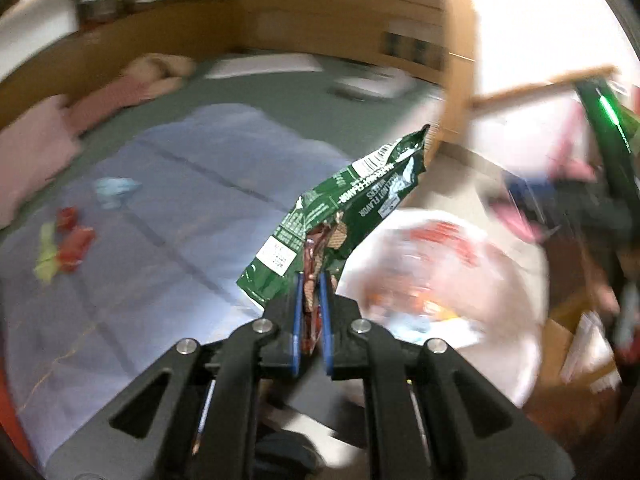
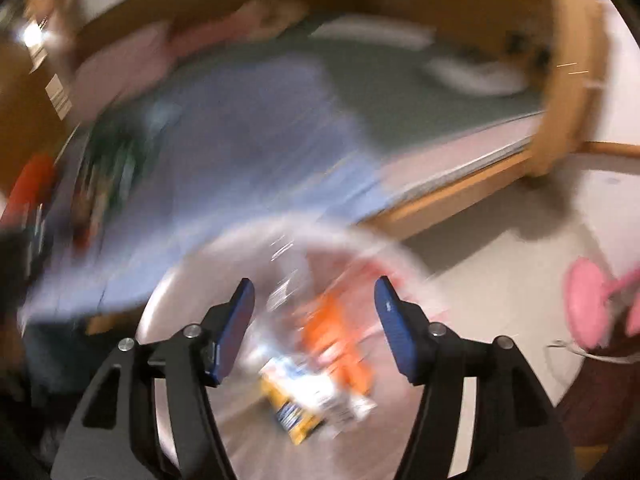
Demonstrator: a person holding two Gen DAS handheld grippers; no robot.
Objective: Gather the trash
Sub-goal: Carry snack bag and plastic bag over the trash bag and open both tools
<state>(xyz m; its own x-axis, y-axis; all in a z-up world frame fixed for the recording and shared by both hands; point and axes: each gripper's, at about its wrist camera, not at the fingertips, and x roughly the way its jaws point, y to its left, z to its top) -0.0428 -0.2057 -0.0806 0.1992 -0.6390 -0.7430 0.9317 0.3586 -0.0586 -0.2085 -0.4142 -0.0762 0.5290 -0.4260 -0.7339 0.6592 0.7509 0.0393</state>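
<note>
Pinching green wafer wrapper (image 1: 340, 204), left hand-held gripper (image 1: 311, 284); right hand-held gripper (image 2: 314, 300) wide open

The bed (image 1: 280, 92) fills the far side of the room, with a blanket (image 1: 160, 200) spread over its near part. Pillows (image 1: 36, 148) lie along the left edge against the frame. A cluster of small wrappers (image 1: 64, 248) sits on the blanket's left part, another crumpled scrap (image 1: 114, 190) just behind them. To the right of the bed, on the floor, stands the bin (image 1: 520, 320), with several wrappers (image 2: 320, 380) lying inside it. The left tongs (image 1: 311, 280) hold a wafer packet (image 1: 340, 208) up between blanket and bin. The right tongs (image 2: 314, 300) hang above the bin's mouth (image 2: 168, 300).
</note>
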